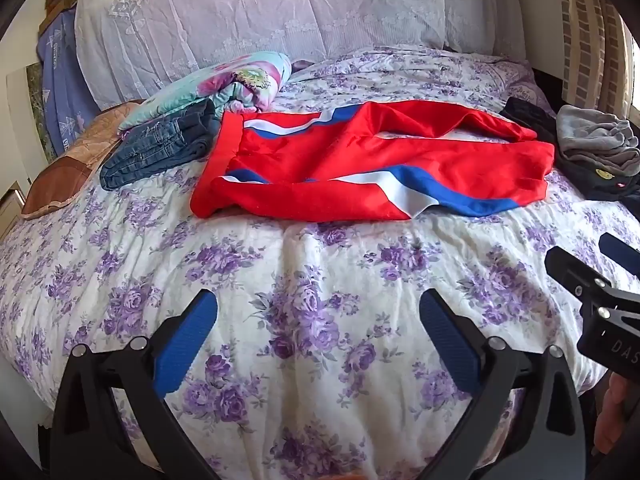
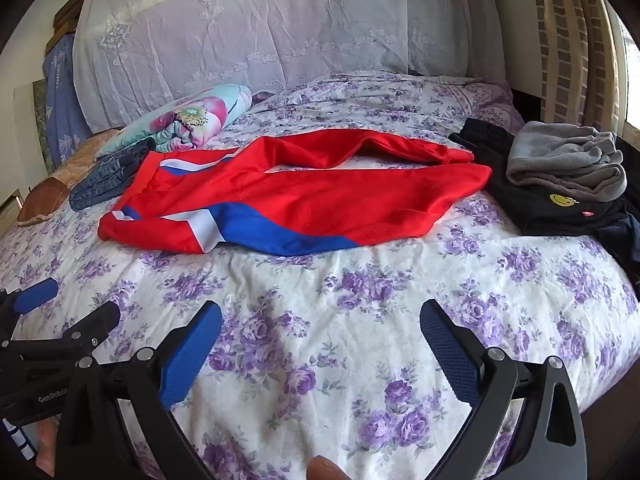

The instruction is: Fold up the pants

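Red pants [image 1: 360, 168] with white and blue side stripes lie spread loosely across the middle of the bed, waistband to the left, legs running right; they also fill the centre of the right wrist view [image 2: 304, 204]. My left gripper [image 1: 318, 312] hovers over the flowered bedspread [image 1: 320, 264] nearer than the pants, jaws wide open and empty. My right gripper [image 2: 320, 320] is likewise open and empty above the bedspread [image 2: 360, 280], short of the pants. Each gripper shows at the other view's edge: the right gripper [image 1: 600, 276], the left gripper [image 2: 64, 312].
Folded jeans [image 1: 160, 148] and a flowered blanket [image 1: 224, 84] sit left of the pants. Grey clothing [image 1: 596, 140] lies on black garments [image 2: 560, 208] at the right. A lace-covered headboard [image 1: 260, 12] stands behind. A brown cushion [image 1: 64, 176] lies at the far left.
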A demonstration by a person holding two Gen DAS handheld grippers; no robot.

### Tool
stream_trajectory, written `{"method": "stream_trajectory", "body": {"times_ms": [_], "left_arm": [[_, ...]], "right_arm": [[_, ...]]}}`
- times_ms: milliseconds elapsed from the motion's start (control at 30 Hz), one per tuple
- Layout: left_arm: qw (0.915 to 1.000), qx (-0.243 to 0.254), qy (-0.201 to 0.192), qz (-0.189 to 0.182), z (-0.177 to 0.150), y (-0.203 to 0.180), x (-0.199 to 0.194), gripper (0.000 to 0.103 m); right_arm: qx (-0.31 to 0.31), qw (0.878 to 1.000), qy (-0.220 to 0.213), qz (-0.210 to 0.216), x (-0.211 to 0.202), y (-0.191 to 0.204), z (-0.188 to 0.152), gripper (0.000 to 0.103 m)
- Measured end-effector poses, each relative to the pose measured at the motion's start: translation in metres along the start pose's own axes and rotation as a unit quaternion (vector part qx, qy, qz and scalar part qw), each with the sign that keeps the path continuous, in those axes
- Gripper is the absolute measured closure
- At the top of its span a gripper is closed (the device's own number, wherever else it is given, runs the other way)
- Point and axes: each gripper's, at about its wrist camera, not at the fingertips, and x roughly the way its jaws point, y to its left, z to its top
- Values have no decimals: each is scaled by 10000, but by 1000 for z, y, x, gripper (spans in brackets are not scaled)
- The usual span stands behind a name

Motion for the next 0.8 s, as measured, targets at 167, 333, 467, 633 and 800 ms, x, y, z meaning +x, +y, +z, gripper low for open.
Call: {"method": "stream_trajectory", "body": {"times_ms": [167,333,467,633,800], "left_arm": [[10000,10,20,-11,0,0,0,4],[10000,-22,28,-7,-6,-1,7,4],[10000,-26,34,13,-10,-1,14,4],[10000,-27,59,16,-4,4,9,4],[10000,-46,70,-1,-4,4,9,4]], "right_arm": [[-1,10000,-24,-15,2,-1,0,3],[20,10000,7,-10,4,-2,2,3],[31,10000,15,0,2,-1,2,3],[33,10000,24,4,3,-1,-1,3],[37,10000,33,5,3,-1,0,3]]}}
